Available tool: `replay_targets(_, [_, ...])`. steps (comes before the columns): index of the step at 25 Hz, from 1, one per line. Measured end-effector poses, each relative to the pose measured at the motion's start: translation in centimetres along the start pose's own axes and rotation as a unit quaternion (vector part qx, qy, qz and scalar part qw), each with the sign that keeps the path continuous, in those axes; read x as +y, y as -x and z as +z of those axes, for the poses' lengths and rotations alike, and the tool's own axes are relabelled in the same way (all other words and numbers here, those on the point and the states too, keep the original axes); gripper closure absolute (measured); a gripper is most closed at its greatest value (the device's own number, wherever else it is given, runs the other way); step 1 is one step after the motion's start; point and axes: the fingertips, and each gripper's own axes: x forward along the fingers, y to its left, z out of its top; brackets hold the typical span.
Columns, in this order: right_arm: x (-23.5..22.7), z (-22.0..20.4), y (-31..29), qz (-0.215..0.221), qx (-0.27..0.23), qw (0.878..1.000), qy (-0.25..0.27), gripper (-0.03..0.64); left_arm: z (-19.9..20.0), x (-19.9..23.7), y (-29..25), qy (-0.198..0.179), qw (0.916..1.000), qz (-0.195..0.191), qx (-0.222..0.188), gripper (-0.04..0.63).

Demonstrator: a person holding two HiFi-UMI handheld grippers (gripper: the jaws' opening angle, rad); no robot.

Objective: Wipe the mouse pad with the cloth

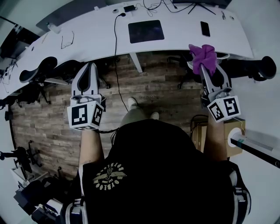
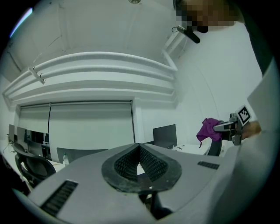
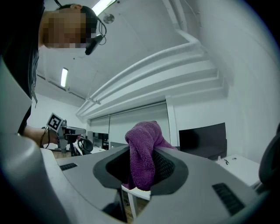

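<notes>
An office: a long white table (image 1: 183,37) ahead of the left tool (image 1: 89,68), swivel chairs (image 1: 39,70) beside it, a monitor (image 3: 203,140), a cable (image 1: 115,41).

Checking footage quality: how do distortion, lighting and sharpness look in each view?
Head view: heavy fisheye bows the desk into an arc, corners darken. Left gripper view: flat, dim, bluish light. Right gripper view: bright ceiling strip overhead, cloth weave crisp.

Mouse pad (image 1: 146,31) on desk (image 1: 87,40), phone (image 1: 204,28) to its right.
</notes>
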Motion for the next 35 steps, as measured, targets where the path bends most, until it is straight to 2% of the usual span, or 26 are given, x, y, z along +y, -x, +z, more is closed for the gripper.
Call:
replay_targets(4, [-0.2, -0.2, 0.0, -0.003, 0.0, 1.0, 0.001, 0.505, -0.2, -0.1, -0.2, -0.004, 1.0, -0.002, -0.001, 0.594])
replay_targets(10, [0.2, -0.5, -0.8, 0.001, 0.005, 1.0, 0.004, 0.505, -0.3, -0.5, -1.3, 0.009, 0.9998, -0.013, -0.014, 0.594])
replay_targets(20, [0.5, -1.1, -4.1, 0.0, 0.021, 1.0, 0.02, 0.505, -2.3, -0.1, -4.9, -0.018, 0.999, -0.038, 0.014, 0.594])
replay_targets(35, [-0.1, 0.3, -15.7, 0.005, 0.024, 0.998, 0.054, 0.505, -3.7, 3.3, -14.2, -0.026, 0.9975, -0.063, 0.021, 0.594])
